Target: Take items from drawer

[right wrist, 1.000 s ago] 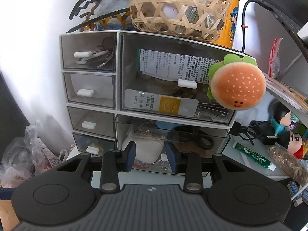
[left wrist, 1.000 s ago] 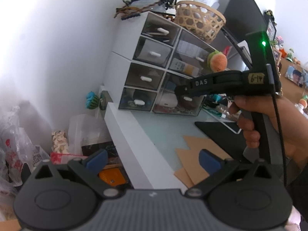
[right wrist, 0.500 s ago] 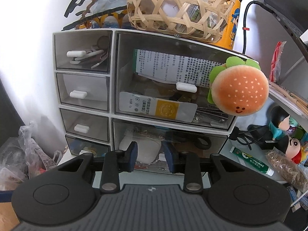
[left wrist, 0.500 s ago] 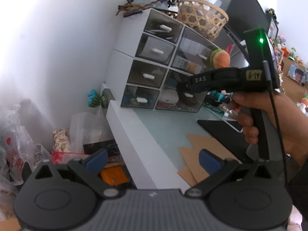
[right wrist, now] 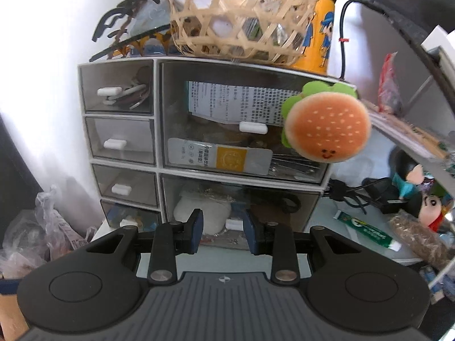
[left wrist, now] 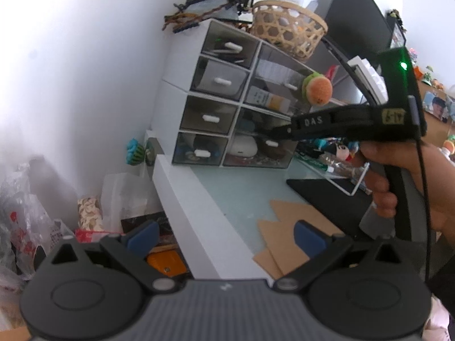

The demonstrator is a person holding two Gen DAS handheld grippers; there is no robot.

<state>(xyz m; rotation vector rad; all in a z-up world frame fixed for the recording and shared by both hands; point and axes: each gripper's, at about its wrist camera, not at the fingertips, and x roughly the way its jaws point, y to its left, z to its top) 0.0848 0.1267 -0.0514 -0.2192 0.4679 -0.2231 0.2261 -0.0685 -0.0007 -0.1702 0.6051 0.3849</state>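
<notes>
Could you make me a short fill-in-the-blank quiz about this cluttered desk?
1. The plush toy in front of the drawer unit looks like a ____.
2. On top of the drawer unit stands a woven ____.
3. The left gripper, jaws wide apart, holds ____.
Missing words: hamburger; basket; nothing.

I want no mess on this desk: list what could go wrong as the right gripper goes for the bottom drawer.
1. The right gripper sits narrow around the bottom drawer's small white handle. Whether its pads bite is unclear, so it may slip off.
2. The left gripper hangs open, away from the drawer unit. A pull might drag the whole unit and shake the basket on top.
</notes>
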